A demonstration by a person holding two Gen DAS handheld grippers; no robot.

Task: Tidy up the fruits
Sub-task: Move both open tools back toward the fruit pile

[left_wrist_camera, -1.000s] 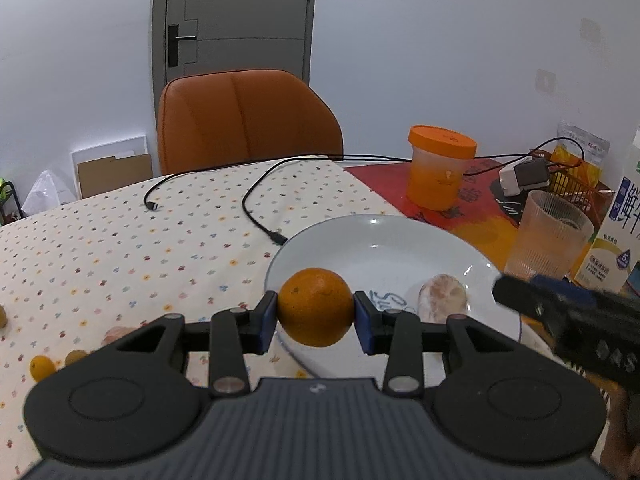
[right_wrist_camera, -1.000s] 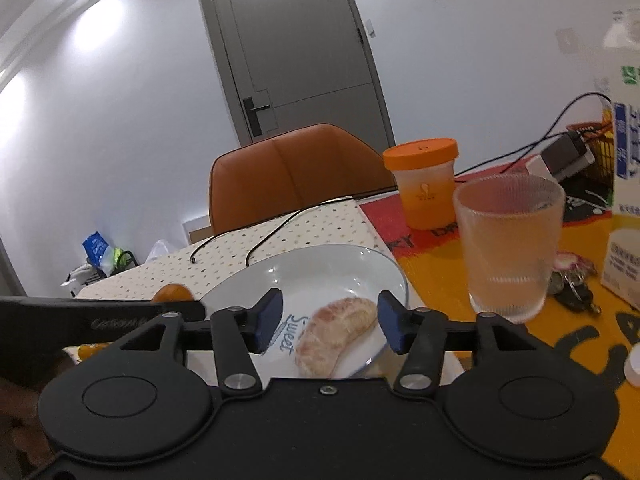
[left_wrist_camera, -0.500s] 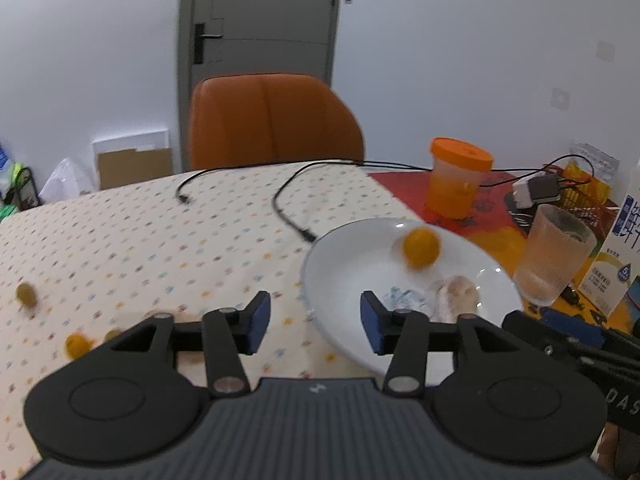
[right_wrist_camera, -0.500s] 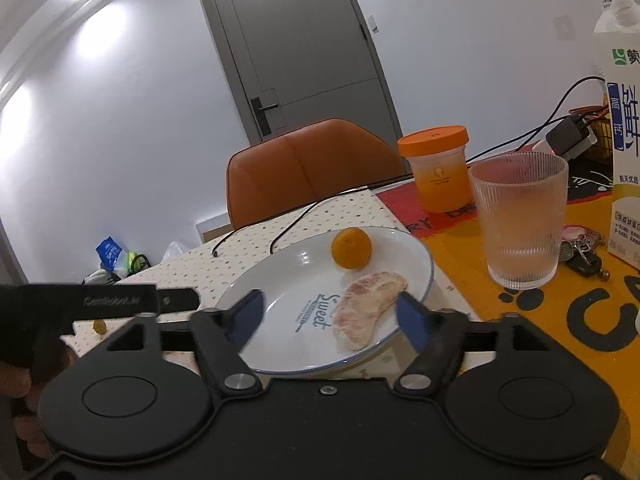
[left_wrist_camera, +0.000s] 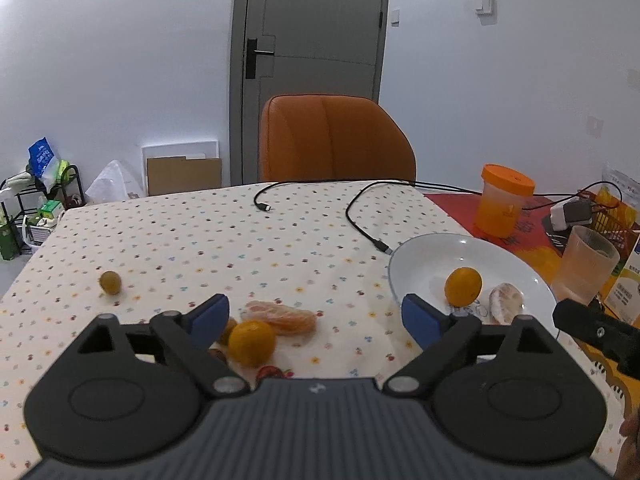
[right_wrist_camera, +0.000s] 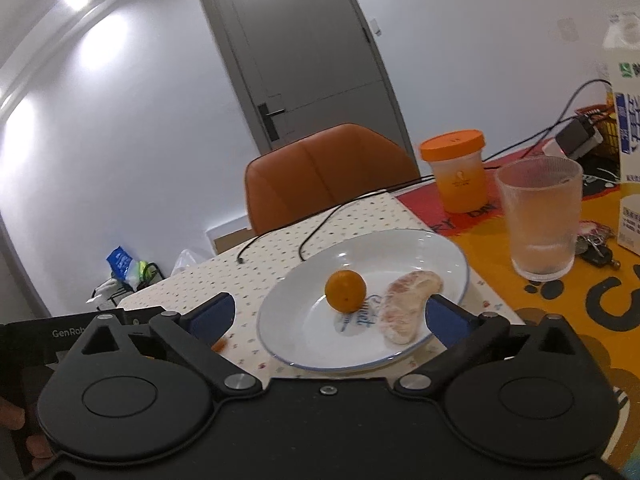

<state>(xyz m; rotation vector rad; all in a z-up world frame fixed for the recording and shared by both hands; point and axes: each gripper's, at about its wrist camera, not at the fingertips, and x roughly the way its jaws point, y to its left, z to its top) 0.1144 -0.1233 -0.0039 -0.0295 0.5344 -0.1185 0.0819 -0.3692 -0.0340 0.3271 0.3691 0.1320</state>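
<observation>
A white plate (left_wrist_camera: 424, 264) (right_wrist_camera: 304, 344) holds a small orange (left_wrist_camera: 463, 286) (right_wrist_camera: 345, 291) and a peeled pomelo piece (left_wrist_camera: 506, 303) (right_wrist_camera: 408, 308). On the dotted cloth lie another orange (left_wrist_camera: 251, 343), a peeled mandarin (left_wrist_camera: 282, 317) and a small yellow-green fruit (left_wrist_camera: 110, 281). My left gripper (left_wrist_camera: 316, 318) is open and empty above the loose orange and mandarin, left of the plate. My right gripper (right_wrist_camera: 328, 316) is open and empty at the plate's near rim.
A ribbed glass (right_wrist_camera: 540, 216) (left_wrist_camera: 586, 270), an orange-lidded jar (right_wrist_camera: 458, 170) (left_wrist_camera: 504, 206) and a milk carton (right_wrist_camera: 624, 128) stand right of the plate. Black cables (left_wrist_camera: 360, 216) cross the cloth. An orange chair (left_wrist_camera: 334, 138) sits behind the table. Keys (right_wrist_camera: 596, 248) lie by the glass.
The left gripper let go of the orange onto the plate, opened wide and swung left toward the loose fruit. The right gripper opened wider and drew back slightly.
</observation>
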